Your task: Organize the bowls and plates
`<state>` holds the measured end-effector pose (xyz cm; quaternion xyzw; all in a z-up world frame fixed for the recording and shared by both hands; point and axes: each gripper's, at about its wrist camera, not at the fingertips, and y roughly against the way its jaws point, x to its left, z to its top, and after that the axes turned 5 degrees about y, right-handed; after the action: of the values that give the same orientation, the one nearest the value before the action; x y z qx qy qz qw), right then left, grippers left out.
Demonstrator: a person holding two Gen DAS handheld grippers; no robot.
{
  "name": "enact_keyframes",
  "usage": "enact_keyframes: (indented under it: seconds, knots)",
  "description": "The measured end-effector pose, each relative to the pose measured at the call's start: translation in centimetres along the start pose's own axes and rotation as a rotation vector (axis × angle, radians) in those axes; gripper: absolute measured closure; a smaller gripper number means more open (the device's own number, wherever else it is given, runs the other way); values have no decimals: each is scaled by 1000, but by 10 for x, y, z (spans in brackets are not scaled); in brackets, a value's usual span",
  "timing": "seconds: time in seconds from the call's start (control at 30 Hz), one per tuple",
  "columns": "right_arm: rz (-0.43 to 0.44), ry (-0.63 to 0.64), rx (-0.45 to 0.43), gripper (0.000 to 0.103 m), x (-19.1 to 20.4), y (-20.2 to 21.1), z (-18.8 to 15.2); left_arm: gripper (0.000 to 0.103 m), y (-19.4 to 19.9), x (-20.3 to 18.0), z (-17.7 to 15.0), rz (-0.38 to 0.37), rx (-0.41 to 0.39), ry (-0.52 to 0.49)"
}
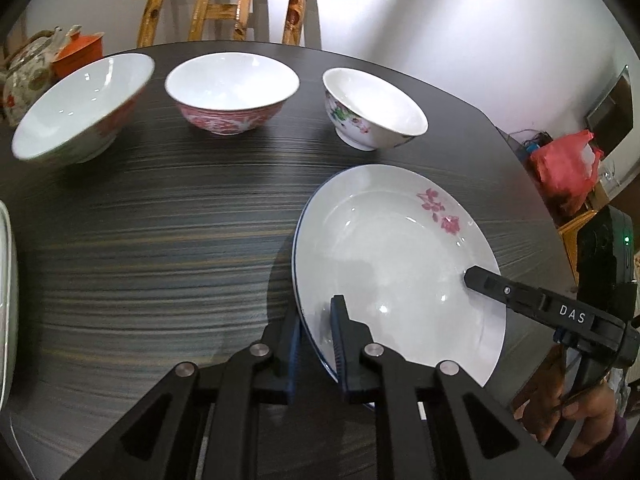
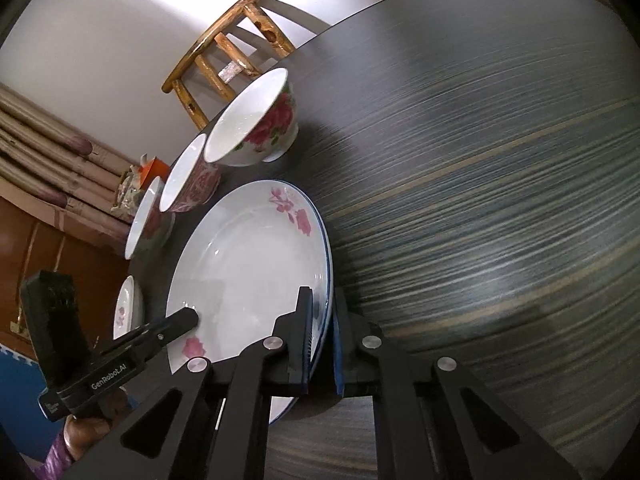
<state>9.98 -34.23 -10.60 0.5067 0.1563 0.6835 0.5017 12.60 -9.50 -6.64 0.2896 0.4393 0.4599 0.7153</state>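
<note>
Dark table, stacked plates, empty bowls

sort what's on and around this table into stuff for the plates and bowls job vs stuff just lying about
For the job: flowered plate, gripped at opposite rims by left gripper and right gripper; three bowls; second small plate.

Lying about: teapot, orange box, wooden chair, red bag.

Dark wood-grain table, streaked, fills most of the left wrist view. Three bowls in a row along its far edge, upper part of frame: wide bowl upper left, red-patterned bowl centre, floral bowl to the right. White plate w/ pink flowers lower right. Teapot & orange box at far left.
</note>
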Motion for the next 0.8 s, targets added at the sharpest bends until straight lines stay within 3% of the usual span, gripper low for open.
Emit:
enact_keyframes:
  seconds: [0.37, 0.8]
  knots:
    - [32, 30, 33, 93, 28, -3, -15, 90, 20, 30, -18, 25, -11, 64]
    - [83, 130, 105, 93, 92, -27, -26, 90, 82, 92, -35, 77, -93, 186]
